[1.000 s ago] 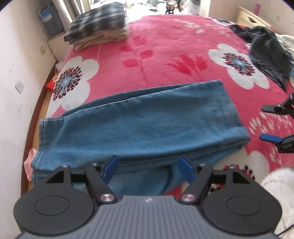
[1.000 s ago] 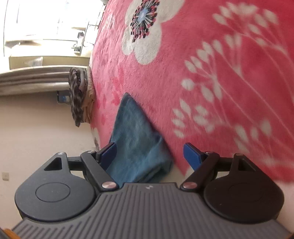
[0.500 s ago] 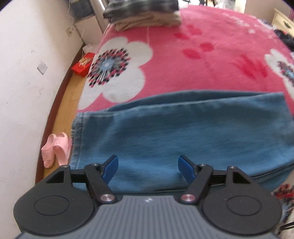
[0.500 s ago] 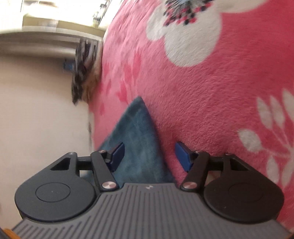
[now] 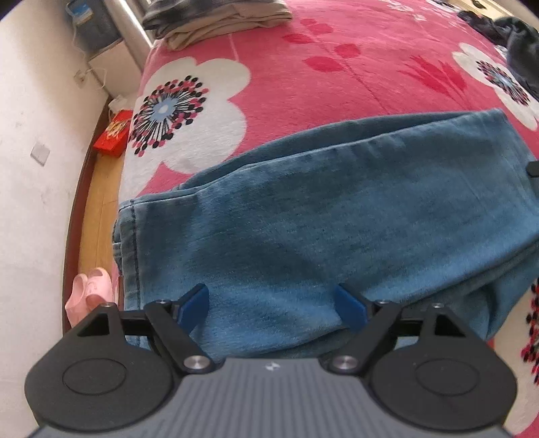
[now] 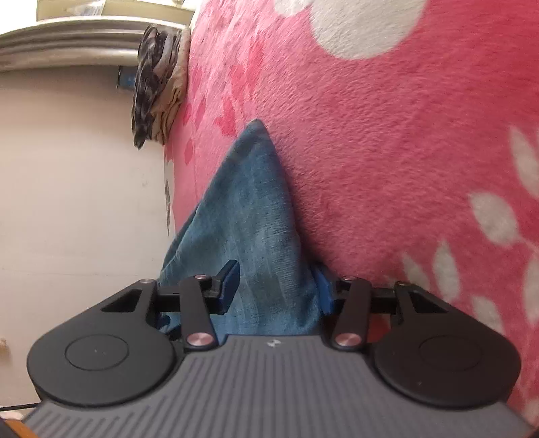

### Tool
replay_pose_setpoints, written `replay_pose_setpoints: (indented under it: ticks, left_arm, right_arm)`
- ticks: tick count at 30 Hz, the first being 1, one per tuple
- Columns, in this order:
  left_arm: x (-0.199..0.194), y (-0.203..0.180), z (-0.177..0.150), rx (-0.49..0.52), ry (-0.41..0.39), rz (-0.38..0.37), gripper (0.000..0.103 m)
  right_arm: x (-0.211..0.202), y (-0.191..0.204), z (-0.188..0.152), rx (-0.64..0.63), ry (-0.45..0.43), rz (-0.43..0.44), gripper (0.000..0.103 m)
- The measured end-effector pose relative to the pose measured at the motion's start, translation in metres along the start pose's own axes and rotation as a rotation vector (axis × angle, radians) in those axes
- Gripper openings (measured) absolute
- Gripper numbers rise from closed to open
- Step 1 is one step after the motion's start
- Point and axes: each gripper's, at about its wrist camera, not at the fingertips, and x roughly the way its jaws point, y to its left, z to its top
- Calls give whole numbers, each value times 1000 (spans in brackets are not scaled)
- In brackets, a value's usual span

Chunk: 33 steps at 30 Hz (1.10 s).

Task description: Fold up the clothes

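Blue jeans (image 5: 337,219) lie folded lengthwise across the pink flowered blanket (image 5: 303,74), their hem end at the left near the bed's edge. My left gripper (image 5: 271,296) hovers over the near edge of the jeans, pointing steeply down. Its jaws are opening and nothing is between the blue pads. In the right wrist view the jeans (image 6: 249,209) taper away from the camera. My right gripper (image 6: 274,283) is at their folded end, jaws closing, with the denim filling the gap and touching both pads.
A stack of folded clothes (image 5: 215,20) sits at the bed's far left corner, also seen as the stack (image 6: 155,84). Dark unfolded clothes (image 5: 515,37) lie far right. Pink slippers (image 5: 89,289) and a red packet (image 5: 113,134) are on the floor by the wall.
The left gripper shifted left toward the jeans' hem end and dropped closer, its jaws spreading wider. The right gripper rolled, came up to the folded end and narrowed its jaws around the denim.
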Motion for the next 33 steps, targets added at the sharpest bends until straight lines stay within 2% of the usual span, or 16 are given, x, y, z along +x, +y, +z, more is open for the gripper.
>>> replay_pose_setpoints:
  ticks: [5,7,12,15,17,19,21,22,23,26,28,31,33]
  left_arm:
    - [3,0,-1,6,-12,3,87]
    - [3,-1,-2,9,-16,2,87]
    - [2,3,-2,5,-16,-11,86]
    - [-7,9,-1,-11,-15,-17,82]
    - [-18,14,0,-27,-34,-30,77]
    - [-32,16,2,-19,-89,-33,77]
    - [-40,12,8,16,-150,-49,77]
    - [-39,7,12,45,-171,-69,73]
    - [-37,0,17,86,-189,-94,62]
    - [-19,-27,29,233,-229,-148,46]
    - [-2,-40,36,289,-231,-174,42]
    - [27,-54,43,351,-223,-181,46]
    - [28,-55,48,369,-227,-191,46]
  right_arm:
    - [3,3,1,-21,34,2,19]
    - [0,12,2,-46,38,17,15]
    - [-17,44,-1,-105,30,74,12]
    - [-24,63,-4,-135,31,90,12]
    - [-26,73,-4,-147,30,97,12]
    - [-27,84,-4,-161,29,103,12]
    - [-28,94,-6,-171,25,106,12]
    - [-30,99,-8,-176,23,107,12]
    - [-30,103,-10,-181,21,109,12]
    - [-27,118,-16,-188,11,114,12]
    - [-27,126,-20,-195,6,113,12]
    - [-24,136,-25,-205,4,113,12]
    - [-20,142,-27,-213,6,113,12]
